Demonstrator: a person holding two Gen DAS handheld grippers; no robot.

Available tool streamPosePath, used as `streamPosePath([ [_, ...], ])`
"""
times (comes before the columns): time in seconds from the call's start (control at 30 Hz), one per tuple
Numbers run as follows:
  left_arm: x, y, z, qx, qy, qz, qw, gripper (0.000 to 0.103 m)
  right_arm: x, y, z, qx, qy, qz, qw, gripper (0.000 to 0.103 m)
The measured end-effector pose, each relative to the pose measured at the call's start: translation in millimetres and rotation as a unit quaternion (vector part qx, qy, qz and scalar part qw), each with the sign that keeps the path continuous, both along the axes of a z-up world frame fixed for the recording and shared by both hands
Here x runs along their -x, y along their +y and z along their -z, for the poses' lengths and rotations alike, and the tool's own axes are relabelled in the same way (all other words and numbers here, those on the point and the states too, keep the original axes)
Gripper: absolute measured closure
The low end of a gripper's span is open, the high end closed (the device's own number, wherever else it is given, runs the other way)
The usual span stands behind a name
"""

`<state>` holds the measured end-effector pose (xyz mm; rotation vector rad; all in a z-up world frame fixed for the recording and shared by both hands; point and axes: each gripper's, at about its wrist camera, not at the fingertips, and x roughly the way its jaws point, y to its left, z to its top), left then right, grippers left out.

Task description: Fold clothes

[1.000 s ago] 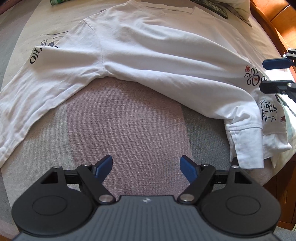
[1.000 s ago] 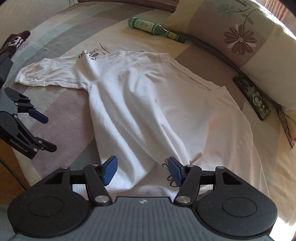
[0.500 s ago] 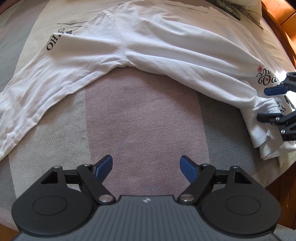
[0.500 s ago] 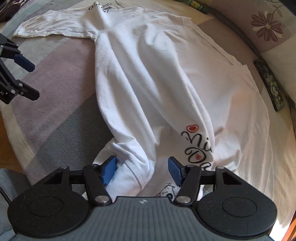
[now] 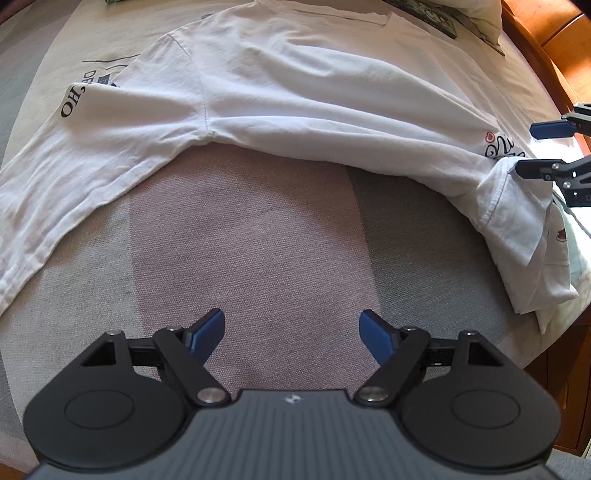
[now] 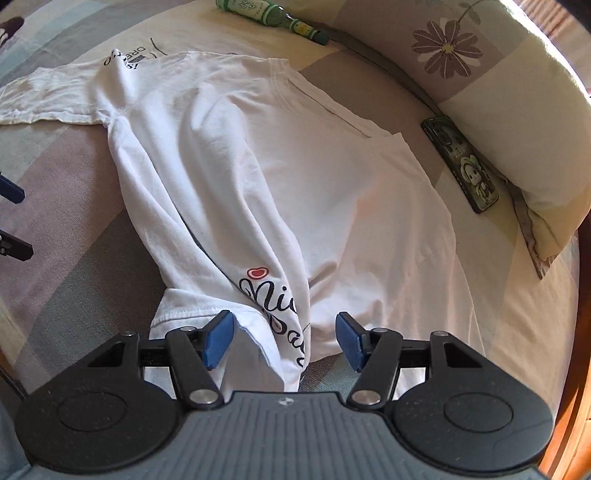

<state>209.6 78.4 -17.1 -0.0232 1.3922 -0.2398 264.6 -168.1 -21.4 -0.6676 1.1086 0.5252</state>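
A white long-sleeved T-shirt (image 5: 295,92) (image 6: 295,166) lies spread on the striped bedcover (image 5: 251,251), one sleeve stretched out to the left, its hem bunched at the bed's edge. My left gripper (image 5: 293,330) hangs open over bare cover in front of the shirt, nothing between its fingers. My right gripper (image 6: 284,338) stands open over the bunched hem with the printed lettering (image 6: 273,299); folds of cloth lie between its blue pads, which do not press on them. The right gripper (image 5: 532,149) also shows at the right edge of the left wrist view.
A green bottle (image 6: 273,16) lies on the bed beyond the shirt. A phone in a cartoon case (image 6: 460,162) rests beside a flowered pillow (image 6: 498,74). The wooden bed frame (image 5: 554,48) runs along the right, and the bed's edge is close to the hem.
My right gripper has dropped and tilted toward the bunched hem, which now lies between its open fingers. The left gripper has stayed over the bare cover.
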Motion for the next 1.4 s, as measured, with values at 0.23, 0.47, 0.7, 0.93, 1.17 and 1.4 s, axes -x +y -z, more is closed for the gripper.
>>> streamPosePath([
  [0.23, -1, -1, -5, -0.006, -0.004, 0.000, 1.0000, 0.023, -5, 11, -16, -0.033, -0.008, -0.029, 0.999, 0.037],
  [0.47, 0, -1, -1, -0.006, -0.001, -0.011, 0.9999, 0.023, 16, 61, 16, -0.042, 0.043, -0.118, 0.991, 0.037],
  [0.7, 7, -2, -10, 0.001, -0.009, -0.003, 1.0000, 0.023, -9, 72, 24, -0.032, 0.031, -0.110, 0.993, 0.038],
  [0.93, 6, -6, -17, 0.033, -0.021, -0.013, 0.9991, 0.023, -90, 33, 1, -0.109, 0.068, 0.018, 0.992, 0.036],
  [1.17, -20, -3, 4, 0.054, -0.031, 0.017, 0.9979, 0.023, -62, 19, -19, -0.140, 0.091, 0.027, 0.986, 0.034],
  [1.4, -28, -24, 9, 0.128, -0.047, 0.058, 0.9890, 0.034, -21, 8, -32, -0.113, 0.069, 0.006, 0.991, 0.034],
])
